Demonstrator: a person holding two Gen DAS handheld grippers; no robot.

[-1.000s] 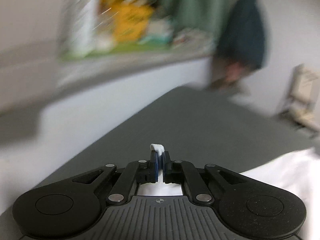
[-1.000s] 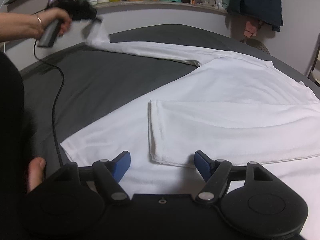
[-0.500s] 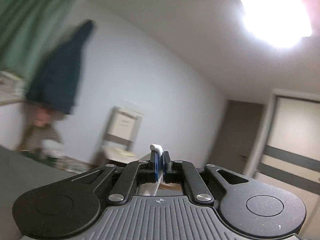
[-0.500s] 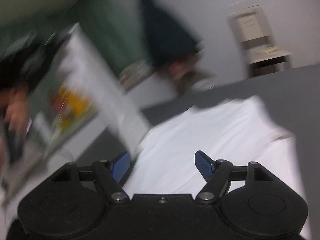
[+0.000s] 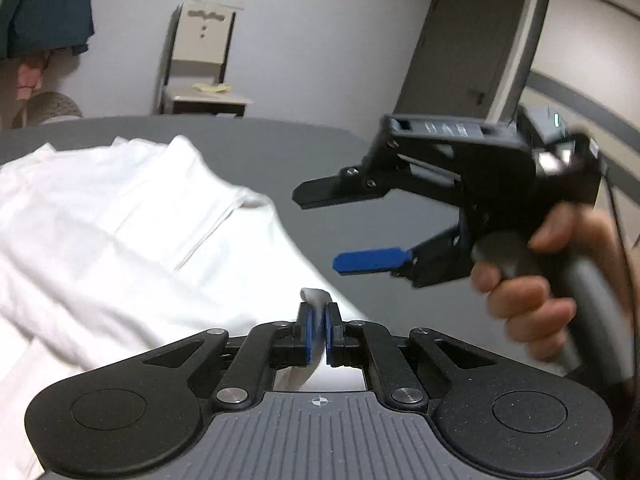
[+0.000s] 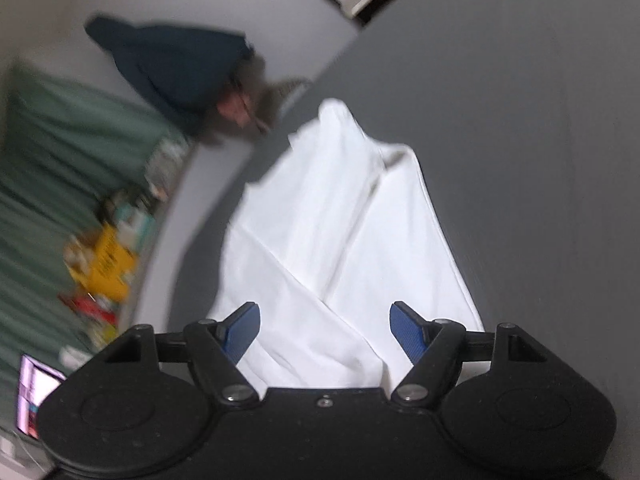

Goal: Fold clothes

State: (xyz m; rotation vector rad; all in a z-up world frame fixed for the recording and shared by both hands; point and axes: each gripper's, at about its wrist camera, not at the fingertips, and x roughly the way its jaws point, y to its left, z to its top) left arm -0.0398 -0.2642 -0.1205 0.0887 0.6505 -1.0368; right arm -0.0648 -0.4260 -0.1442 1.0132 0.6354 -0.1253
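Grey bedding (image 6: 520,160) now carries the white shirt (image 6: 340,240) with its sleeve swept across since a second ago. Left gripper (image 5: 316,334) stays clenched on the sleeve cuff (image 5: 314,295); right gripper (image 6: 325,322) hovers released, nearby, leaving the fold nearly laid.

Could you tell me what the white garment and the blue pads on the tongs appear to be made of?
The white garment looks like soft matte woven or knit cloth, probably cotton: it creases, drapes and shows stitched hems. The blue pads on the right tongs look like ribbed rubber or soft plastic, judging by their fine surface texture and dull sheen.
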